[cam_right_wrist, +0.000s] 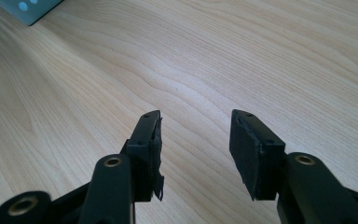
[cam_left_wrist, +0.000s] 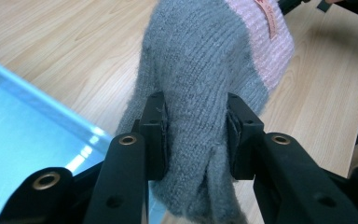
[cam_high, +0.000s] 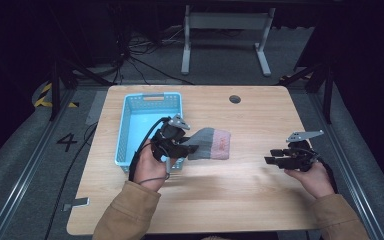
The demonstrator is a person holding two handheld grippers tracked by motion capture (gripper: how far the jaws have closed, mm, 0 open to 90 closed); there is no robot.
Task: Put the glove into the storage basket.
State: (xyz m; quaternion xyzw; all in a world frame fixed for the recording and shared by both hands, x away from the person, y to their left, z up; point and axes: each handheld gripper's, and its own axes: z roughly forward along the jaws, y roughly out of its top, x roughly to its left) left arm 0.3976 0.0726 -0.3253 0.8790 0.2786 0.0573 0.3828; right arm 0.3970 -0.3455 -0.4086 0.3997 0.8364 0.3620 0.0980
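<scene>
Beside one blue basket (cam_high: 125, 131), left hand-held gripper (cam_left_wrist: 195, 135) clamps one sock (cam_left_wrist: 205, 60).

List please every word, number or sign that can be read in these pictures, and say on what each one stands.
"4": painted in black on the grey floor, left of the table.
Yellow-and-black hazard stripes: a sign without words, on the floor farther back on the left.
Small label on the pink cuff of the grey knitted sock: its print is too blurred to read.
</scene>
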